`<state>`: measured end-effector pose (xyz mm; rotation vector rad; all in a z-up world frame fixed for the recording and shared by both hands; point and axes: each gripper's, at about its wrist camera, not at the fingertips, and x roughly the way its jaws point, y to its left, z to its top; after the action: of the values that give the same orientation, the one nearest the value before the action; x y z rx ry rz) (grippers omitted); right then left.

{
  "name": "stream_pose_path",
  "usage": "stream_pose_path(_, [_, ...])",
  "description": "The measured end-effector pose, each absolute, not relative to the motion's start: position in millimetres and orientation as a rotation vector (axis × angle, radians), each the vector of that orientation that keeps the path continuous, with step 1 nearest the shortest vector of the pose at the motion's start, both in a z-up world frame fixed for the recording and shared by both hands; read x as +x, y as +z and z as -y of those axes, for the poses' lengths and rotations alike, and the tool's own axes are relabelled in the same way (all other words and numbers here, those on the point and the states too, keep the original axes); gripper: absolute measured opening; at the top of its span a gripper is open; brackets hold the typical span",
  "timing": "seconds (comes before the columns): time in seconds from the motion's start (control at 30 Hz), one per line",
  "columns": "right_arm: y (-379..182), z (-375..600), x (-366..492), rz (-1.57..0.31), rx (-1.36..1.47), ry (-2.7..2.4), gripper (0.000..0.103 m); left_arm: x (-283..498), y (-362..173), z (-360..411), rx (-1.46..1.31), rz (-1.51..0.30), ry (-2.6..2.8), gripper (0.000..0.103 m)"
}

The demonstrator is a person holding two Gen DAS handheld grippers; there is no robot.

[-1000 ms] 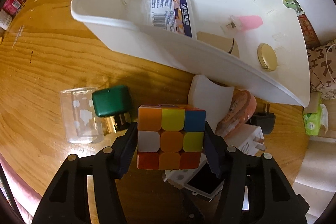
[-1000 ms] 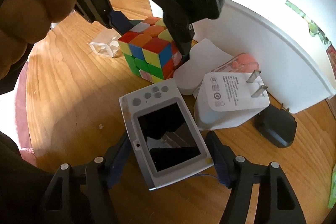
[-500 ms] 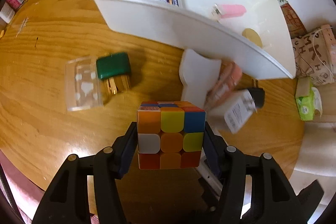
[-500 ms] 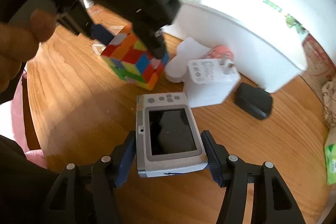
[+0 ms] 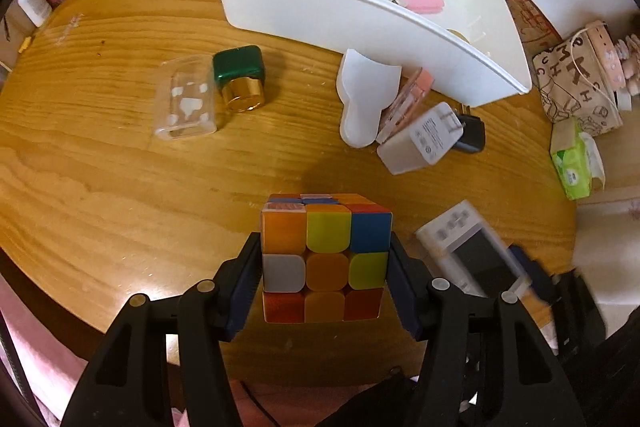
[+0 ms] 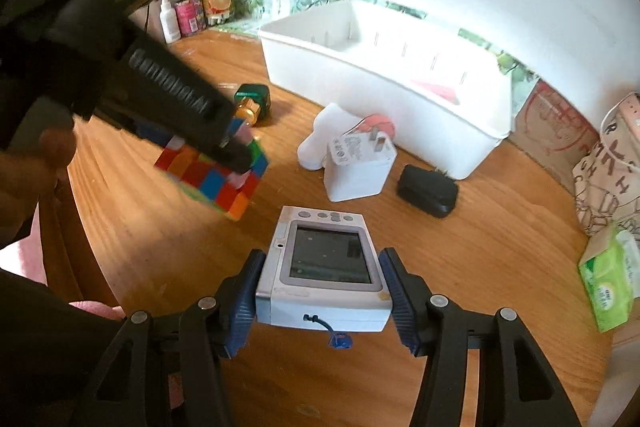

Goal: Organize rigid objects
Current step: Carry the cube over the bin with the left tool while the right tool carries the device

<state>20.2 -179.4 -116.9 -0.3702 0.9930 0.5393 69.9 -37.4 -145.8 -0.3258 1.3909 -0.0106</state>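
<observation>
multicoloured puzzle cube point(image 5: 326, 259) sat clamped in the left gripper point(image 5: 325, 279); the right gripper point(image 6: 324, 289) was closing its jaws on a grey handheld device point(image 6: 325, 267).

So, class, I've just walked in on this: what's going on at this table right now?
A person is tidying a wooden table with a gripper in each hand. The left gripper holds a puzzle cube lifted off the table. The right gripper has a small handheld screen device between its closing jaws, pads against its sides. The white storage bin beyond already holds a few items; a white charger plug and green-capped bottle lie outside it.
</observation>
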Motion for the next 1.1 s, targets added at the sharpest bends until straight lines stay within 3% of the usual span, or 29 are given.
stream_pose_path(0.5, [-50, 199, 44, -0.782, -0.383, 0.494, 0.058, 61, -86, 24, -0.298, -1.242, 0.013, 0.062])
stream_pose_path(1.1, [-7, 198, 104, -0.630, -0.349, 0.428, 0.058, 118, -18, 9, -0.277, -1.005, -0.043, 0.062])
